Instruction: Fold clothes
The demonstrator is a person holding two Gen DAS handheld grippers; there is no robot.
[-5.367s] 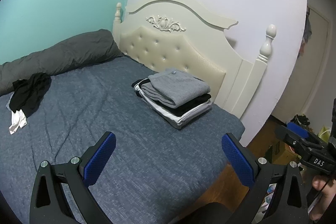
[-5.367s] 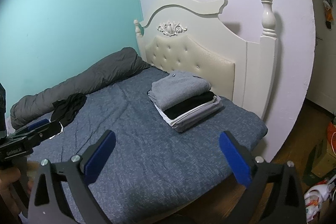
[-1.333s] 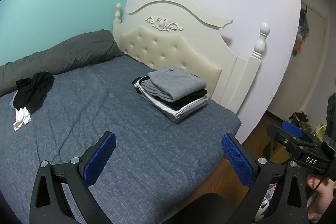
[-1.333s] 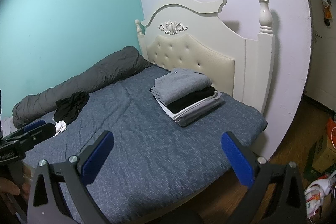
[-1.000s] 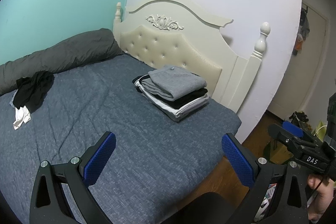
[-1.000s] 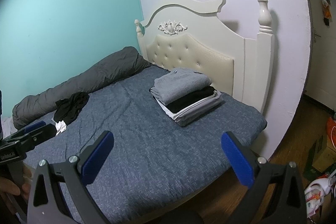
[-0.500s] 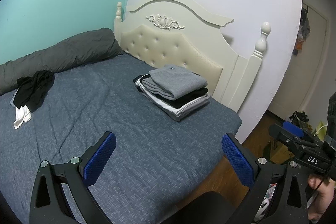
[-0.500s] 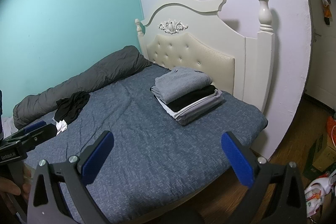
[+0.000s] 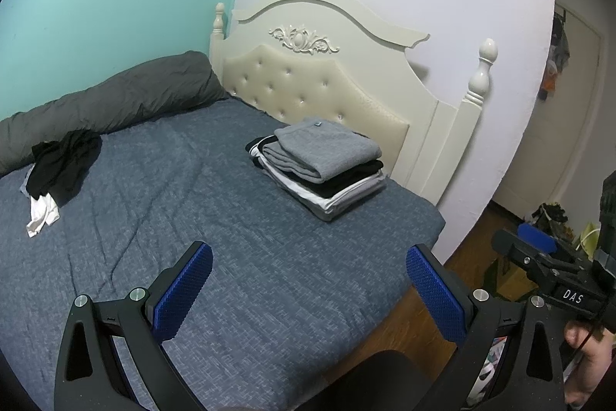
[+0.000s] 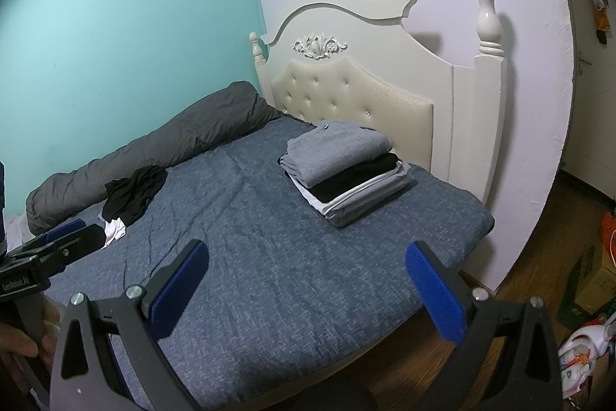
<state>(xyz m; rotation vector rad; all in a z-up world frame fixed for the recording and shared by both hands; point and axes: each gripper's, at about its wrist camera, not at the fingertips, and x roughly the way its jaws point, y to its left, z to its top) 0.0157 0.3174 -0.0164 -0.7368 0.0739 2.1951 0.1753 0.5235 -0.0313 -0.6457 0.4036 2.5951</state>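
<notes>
Resting on the bed near its headboard edge, toward the right corner, a stack of folded clothes sits squared up: a grey knit piece on top, black beneath it, then white and pale grey layers at the bottom. Its long axis runs slantwise to the cream headboard, one short end toward the padded panel and the other toward the open middle of the blue-grey cover.

Well apart from the stack, by the far edge of the bed, a loose heap of black and white clothes lies crumpled just beside a rolled grey duvet that stretches along the teal wall.

Both tools are held above the near edge of the bed, touching no fabric. The left gripper has its blue pads spread wide and holds nothing. The right gripper is likewise spread wide and bare, its pads clear of the cover.
</notes>
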